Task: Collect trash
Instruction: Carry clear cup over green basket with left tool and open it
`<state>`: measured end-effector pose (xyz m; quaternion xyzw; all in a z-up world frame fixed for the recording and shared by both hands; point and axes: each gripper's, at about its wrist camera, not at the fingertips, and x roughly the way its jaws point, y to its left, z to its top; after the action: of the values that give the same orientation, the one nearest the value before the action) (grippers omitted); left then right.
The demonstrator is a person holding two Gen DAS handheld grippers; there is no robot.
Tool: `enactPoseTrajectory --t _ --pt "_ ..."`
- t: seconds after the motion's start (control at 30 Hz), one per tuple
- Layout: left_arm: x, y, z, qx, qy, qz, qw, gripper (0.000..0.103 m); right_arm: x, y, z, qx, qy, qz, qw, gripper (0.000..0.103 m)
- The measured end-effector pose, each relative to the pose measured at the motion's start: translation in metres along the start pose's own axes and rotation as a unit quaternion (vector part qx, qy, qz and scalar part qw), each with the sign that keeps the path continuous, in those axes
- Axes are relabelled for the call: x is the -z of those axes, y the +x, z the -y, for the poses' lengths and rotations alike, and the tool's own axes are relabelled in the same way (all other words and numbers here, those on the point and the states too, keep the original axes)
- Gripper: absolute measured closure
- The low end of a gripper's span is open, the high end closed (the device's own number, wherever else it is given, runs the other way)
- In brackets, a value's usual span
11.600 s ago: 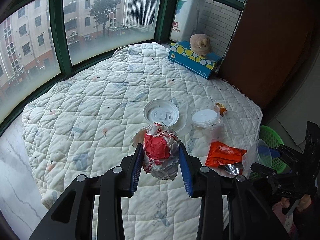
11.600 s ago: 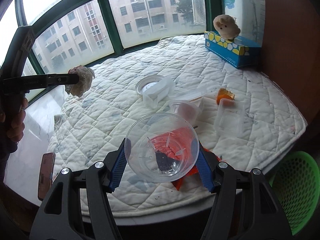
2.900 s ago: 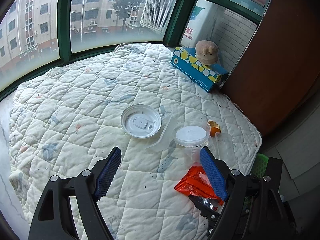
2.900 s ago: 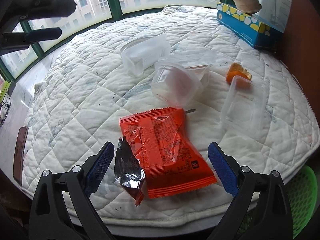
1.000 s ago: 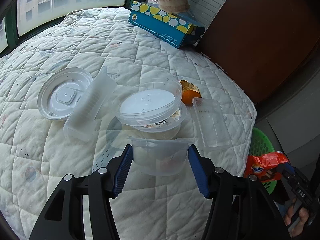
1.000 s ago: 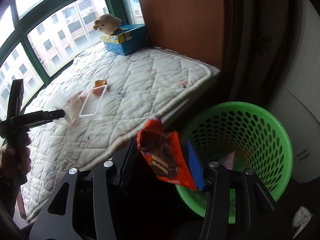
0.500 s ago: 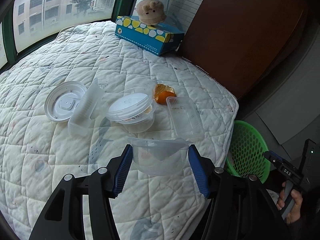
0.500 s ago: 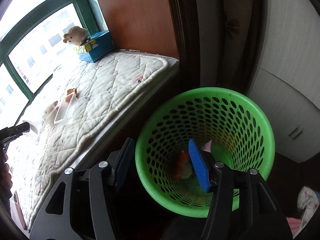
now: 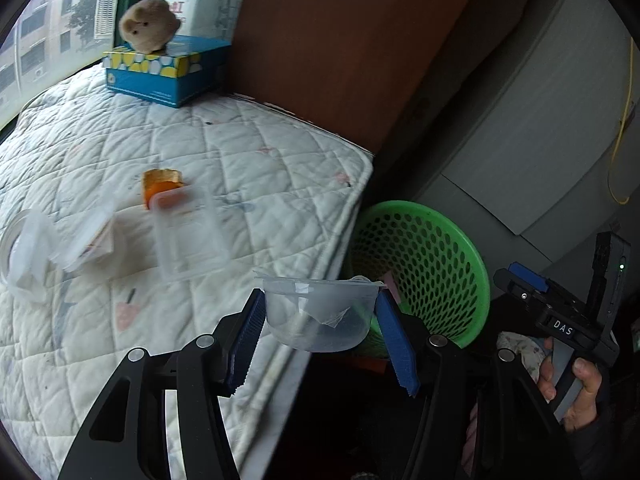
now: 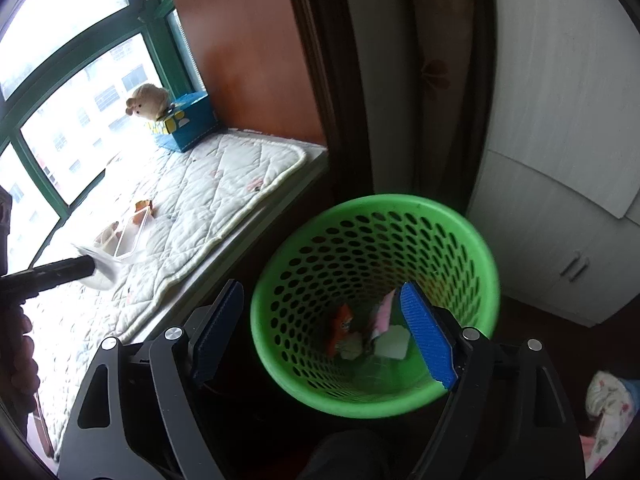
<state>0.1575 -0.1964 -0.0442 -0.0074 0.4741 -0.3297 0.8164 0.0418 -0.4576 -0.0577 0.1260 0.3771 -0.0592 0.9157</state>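
Left wrist: containers (image 9: 188, 236) motion-blurred.

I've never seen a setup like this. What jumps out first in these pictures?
The bright green basket on the floor beside the quilted window seat, with an orange wrapper lying at its bottom. Close behind, the clear plastic cup clamped in the left hand-held gripper, and the right hand-held gripper above the basket, jaws just opened, nothing between them.

Two black hand-held grippers with blue ribbed pads

Silver screws are set along the black fingers of the left gripper (image 9: 320, 336) and the right gripper (image 10: 320, 332); white "DAS" lettering and a small green light are seen on the right gripper's body
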Motion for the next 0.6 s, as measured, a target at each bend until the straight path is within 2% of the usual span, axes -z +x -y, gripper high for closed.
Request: enactPoseTrajectory --t 0.2,0.43,0.6 --pt "-0.002 0.043 0.05 0.026 0.033 -0.034 0.9985 0.048 0.003 -0.02 0.022 0.013 0.005 0.01 1.0 0.017" --pt "-0.007 0.083 0.094 0.039 0.061 -0.061 0.9955 0.048 0.008 -0.036 0.04 0.037 -0.002 0.024 0.999 0.011" --pt "-0.009 0.101 0.112 0.047 0.07 -0.072 0.9939 0.036 0.013 -0.049 0.05 0.051 0.001 0.04 0.998 0.007"
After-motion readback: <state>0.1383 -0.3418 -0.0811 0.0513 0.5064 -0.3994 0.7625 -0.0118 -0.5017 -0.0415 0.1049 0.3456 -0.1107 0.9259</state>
